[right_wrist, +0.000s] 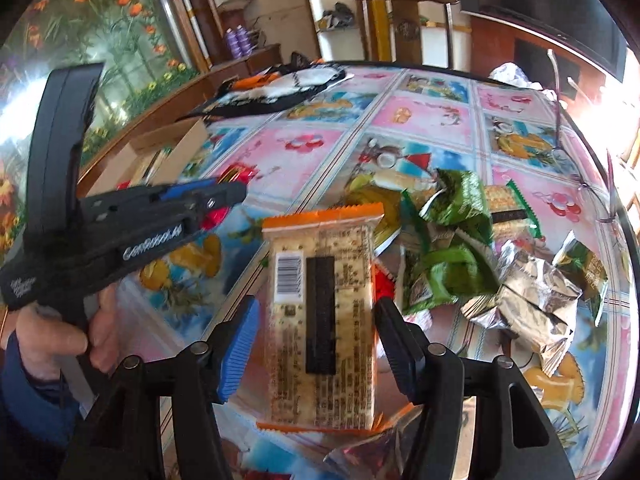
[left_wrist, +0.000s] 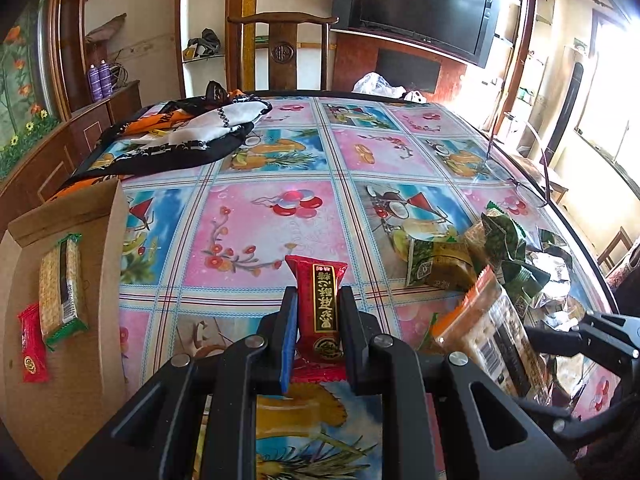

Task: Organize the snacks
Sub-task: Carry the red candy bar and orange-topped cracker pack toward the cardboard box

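Note:
My left gripper [left_wrist: 318,294] is shut on a red snack packet [left_wrist: 322,308], held upright just above the patterned tablecloth [left_wrist: 256,220]. In the right wrist view the same gripper [right_wrist: 224,196] comes in from the left, a hand [right_wrist: 60,340] on its handle. My right gripper [right_wrist: 318,304] stands open around an orange-edged cracker packet [right_wrist: 324,312] that lies lengthwise between its fingers. A gap shows beside the blue pad [right_wrist: 240,344]. In the left wrist view that cracker packet [left_wrist: 488,320] rests on the pile of snacks.
A cardboard box [left_wrist: 60,380] at the left table edge holds a green-edged cracker packet [left_wrist: 62,288] and a red packet [left_wrist: 32,344]. Several green and silver packets [right_wrist: 480,264] are heaped at the right. A cloth [left_wrist: 180,136], eyeglasses [left_wrist: 516,176] and a chair [left_wrist: 282,52] lie farther back.

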The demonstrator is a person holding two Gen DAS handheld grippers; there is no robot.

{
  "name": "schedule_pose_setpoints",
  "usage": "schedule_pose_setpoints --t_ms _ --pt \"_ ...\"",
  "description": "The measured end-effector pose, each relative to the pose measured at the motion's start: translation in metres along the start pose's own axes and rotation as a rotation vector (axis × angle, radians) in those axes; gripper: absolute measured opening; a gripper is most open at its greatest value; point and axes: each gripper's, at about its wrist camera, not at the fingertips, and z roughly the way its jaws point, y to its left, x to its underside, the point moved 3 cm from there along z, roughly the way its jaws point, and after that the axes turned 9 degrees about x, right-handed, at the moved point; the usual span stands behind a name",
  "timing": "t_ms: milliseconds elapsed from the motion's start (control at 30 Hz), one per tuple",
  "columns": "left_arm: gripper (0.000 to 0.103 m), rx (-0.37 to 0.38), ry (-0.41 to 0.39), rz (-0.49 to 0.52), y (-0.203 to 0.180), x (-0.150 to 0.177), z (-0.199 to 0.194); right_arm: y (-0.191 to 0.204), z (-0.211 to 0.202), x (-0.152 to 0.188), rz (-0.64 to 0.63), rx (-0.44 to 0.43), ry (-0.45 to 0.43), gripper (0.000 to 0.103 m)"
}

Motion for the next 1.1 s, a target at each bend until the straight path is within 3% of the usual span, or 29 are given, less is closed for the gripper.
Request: schedule_pose_setpoints --t_ms 233,333,667,1100 --pt "0.019 0.002 -0.002 -0.001 0.001 0.000 -0.002 0.006 0.014 0.010 -0.036 0.028 0.078 0.063" --pt "0.019 0.006 -0.008 -0.003 0.001 -0.001 -0.005 0.006 0.014 0.011 -0.044 0.047 0.065 0.058" --pt "0.019 -0.006 -0.052 0.008 -0.002 -0.004 -0.015 -0.008 -0.022 -0.006 0.063 -0.014 -0.131 0.057" --pt "0.019 -0.070 -0.123 0.036 -0.003 -0.009 -0.031 -0.005 -0.026 -0.009 0.086 -0.024 -0.179 0.057"
